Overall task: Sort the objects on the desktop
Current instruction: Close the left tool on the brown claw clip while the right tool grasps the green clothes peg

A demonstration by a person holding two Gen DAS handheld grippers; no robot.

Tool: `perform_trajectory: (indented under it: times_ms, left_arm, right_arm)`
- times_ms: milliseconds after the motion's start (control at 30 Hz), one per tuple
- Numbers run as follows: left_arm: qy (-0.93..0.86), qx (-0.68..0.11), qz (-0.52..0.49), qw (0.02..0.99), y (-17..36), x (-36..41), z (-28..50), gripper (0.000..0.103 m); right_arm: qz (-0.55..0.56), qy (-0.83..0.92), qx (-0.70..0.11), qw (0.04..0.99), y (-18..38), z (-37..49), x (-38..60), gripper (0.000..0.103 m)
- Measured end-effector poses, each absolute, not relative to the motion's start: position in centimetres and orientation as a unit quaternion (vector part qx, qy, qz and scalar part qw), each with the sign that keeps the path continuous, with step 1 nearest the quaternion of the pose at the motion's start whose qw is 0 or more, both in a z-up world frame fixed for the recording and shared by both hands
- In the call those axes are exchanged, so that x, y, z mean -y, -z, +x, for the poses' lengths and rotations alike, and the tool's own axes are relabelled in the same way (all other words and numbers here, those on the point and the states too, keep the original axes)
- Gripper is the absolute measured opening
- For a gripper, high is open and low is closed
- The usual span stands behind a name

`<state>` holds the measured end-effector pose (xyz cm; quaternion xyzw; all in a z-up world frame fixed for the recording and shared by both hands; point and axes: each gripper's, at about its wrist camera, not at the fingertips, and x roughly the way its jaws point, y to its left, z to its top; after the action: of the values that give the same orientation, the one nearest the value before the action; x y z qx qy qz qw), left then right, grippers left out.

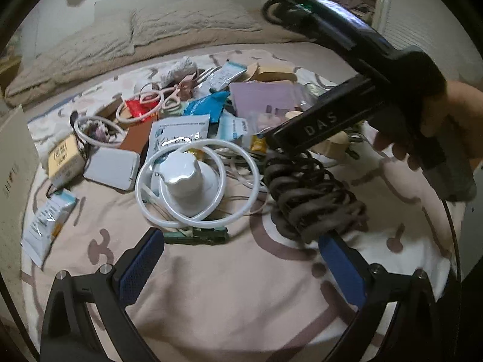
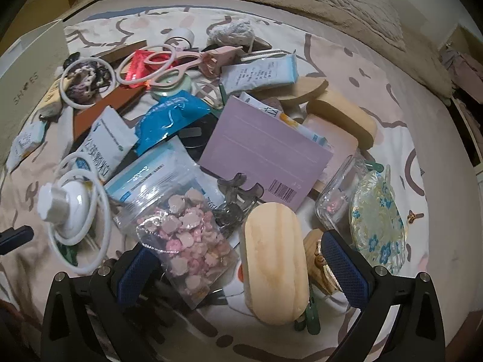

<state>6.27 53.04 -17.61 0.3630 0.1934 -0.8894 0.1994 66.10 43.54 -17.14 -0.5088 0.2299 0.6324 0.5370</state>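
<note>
The desktop objects lie heaped on a patterned bedsheet (image 1: pixel 211 286). Just ahead of our left tongs (image 1: pixel 241 259), spread wide and empty, sit a white knob (image 1: pixel 184 178) ringed by white hoops and a dark coiled cord (image 1: pixel 311 199). Our right tongs (image 2: pixel 238 271), also wide, straddle a bag of pink pieces (image 2: pixel 187 247) and a wooden block (image 2: pixel 274 262), gripping neither.

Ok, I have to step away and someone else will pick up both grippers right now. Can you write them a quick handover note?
Left gripper: open, empty, above the bedspread short of the white knob with rings and the dark coiled cord.
Right gripper: open, holding nothing, low over the wooden oval block and the bag of pink pieces.
Everything lies in one mixed heap: pink scissors, purple notebook, blue packet.
Done: no sorted groups visible.
Left: the whole pile.
</note>
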Motion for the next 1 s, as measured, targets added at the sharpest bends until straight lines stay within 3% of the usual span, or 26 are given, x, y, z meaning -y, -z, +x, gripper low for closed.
perform_trajectory:
  times_ms: [333, 700, 1000]
  left_arm:
    - [0.88, -0.234, 0.355, 0.213, 17.8, -51.2, 6.8, 0.103]
    - [0.88, -0.237, 0.346, 0.223, 16.8, -49.6, 9.5, 0.103]
    - [0.885, -0.221, 0.343, 0.223, 15.9, -49.5, 12.4, 0.103]
  right_arm:
    - [-0.519, -0.627, -0.247, 0.526, 17.7, 66.0, -43.3, 0.103]
    - [-0.525, -0.642, -0.29, 0.477, 17.4, 65.6, -41.1, 0.103]
    - [-0.562, -0.651, -0.277, 0.429, 18.6, 61.4, -38.1, 0.103]
